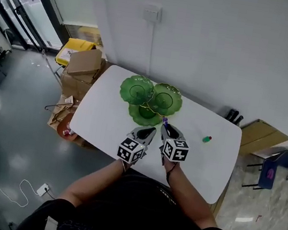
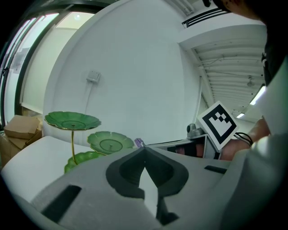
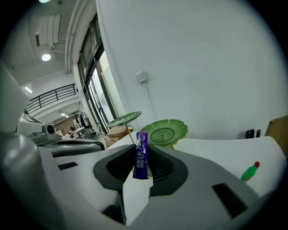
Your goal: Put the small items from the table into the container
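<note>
The right gripper (image 1: 166, 131) is clamping a purple packet (image 3: 141, 155) between its two jaws. The packet is standing upright in the grip, with its upper end projecting above the jaw tips and its lower end hanging below them. The jaws are pressing on both flat sides of the packet.

The left gripper (image 2: 144, 150) is holding its jaws together, tip against tip, with nothing between them. It is positioned just beside the right gripper, on that gripper's left, and both are pointing forward and slightly downward over the white table (image 1: 106, 111).

The container, a green leaf-shaped dish stand (image 1: 163, 100) with three dishes on a thin gold stem, is standing on the table directly ahead of both grippers. The held packet is sitting just short of the lowest dish and is not touching any dish. In the left gripper view the highest dish is showing ahead and to the left of the jaw tips.

A small green bottle with a red cap (image 1: 207, 139) is lying on the table to the right of the right gripper, apart from it and apart from the stand.

A cardboard box (image 1: 84, 62) is resting on the floor beyond the table's far left edge, well apart from the left gripper.
</note>
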Demonstrator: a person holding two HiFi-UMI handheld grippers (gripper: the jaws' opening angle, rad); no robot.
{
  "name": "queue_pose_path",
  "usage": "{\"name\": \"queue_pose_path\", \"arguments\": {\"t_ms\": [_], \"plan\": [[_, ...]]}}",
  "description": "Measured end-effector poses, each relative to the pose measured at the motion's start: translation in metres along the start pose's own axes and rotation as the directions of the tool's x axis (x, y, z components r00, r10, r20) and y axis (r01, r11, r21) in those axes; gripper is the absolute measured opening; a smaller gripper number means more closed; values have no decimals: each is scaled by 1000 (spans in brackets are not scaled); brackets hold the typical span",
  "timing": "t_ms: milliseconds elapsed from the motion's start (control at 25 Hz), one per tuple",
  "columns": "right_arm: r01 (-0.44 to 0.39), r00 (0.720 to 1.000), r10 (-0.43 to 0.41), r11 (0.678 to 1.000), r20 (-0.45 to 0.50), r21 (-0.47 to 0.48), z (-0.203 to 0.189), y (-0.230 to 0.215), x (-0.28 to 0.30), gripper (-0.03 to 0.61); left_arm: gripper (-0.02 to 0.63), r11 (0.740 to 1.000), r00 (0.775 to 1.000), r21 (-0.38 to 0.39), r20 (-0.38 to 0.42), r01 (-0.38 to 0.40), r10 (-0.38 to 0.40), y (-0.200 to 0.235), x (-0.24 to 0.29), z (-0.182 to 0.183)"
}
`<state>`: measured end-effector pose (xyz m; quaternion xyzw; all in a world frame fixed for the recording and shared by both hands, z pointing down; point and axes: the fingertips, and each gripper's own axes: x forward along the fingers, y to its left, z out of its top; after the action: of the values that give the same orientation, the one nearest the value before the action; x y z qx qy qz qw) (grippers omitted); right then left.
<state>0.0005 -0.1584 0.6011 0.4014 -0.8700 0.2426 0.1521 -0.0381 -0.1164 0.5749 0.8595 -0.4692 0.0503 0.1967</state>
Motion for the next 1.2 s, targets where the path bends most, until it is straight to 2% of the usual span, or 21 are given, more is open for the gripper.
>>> {"name": "queue_pose_path", "arguments": {"t_ms": [160,520,760,1200], "plan": [[-24,1000,24,1000,-13,9,-10,-3,-9,91,8,1000,1000,1,-11,5,-5,-17,8,-8],[-20,1000,20,1000,-5,17,-1,-18,-6,91,8,1000,1000,-29,-18,-8,8,-3,32,-7],[-9,1000,8,1000,6,29,14,-22,14,91,8,1000,999,23,-31,11,-10,12,40,0],[26,999,-28,997,22,67,51,-32,70,91,8,997,996,51,-61,61,-58,51,57,4]]}}
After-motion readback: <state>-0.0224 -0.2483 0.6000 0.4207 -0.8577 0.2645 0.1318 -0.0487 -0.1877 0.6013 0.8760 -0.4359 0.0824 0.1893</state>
